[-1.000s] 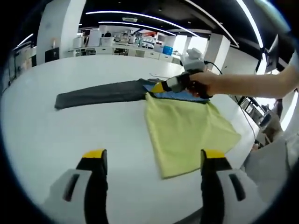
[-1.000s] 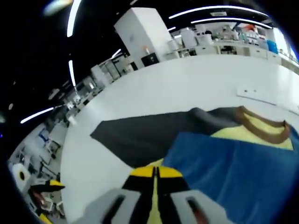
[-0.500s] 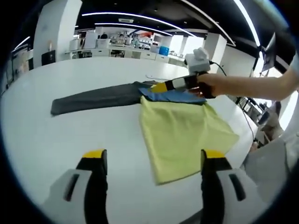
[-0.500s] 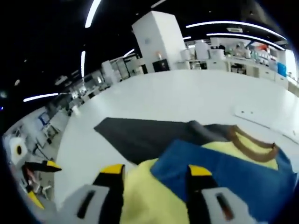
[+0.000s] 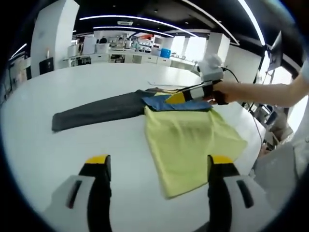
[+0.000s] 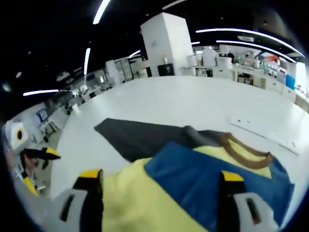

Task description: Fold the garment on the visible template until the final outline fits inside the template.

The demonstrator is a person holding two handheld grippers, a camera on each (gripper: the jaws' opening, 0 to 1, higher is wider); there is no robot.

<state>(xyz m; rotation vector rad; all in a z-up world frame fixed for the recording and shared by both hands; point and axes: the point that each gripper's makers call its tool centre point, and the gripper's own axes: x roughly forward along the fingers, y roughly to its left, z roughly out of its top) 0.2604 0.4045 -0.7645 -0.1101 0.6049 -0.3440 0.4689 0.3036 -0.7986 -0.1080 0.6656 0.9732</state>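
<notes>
Left gripper view: left gripper (image 5: pixel 157 166) is hovering at frame bottom w/ jaws spread, gripping nothing. One garment (image 5: pixel 190 142), yellow w/ blue band and one gray sleeve, is lying mid-frame on white table (image 5: pixel 72 145). Right gripper (image 5: pixel 179 96), held by a hand (image 5: pixel 227 92), is sitting at garment's top edge.

Right gripper view: right gripper (image 6: pixel 161 179) is hanging w/ jaws wide apart over the garment (image 6: pixel 193 174), lower center.

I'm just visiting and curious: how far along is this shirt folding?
Partly done, it seems. One side of the yellow shirt already lies folded over its blue part. Nothing is in hand now: the right gripper hovers open above the collar, and the left gripper waits open above the table. Left to do: the long grey sleeve lies stretched out sideways and needs folding in. I can't make out a template.
</notes>
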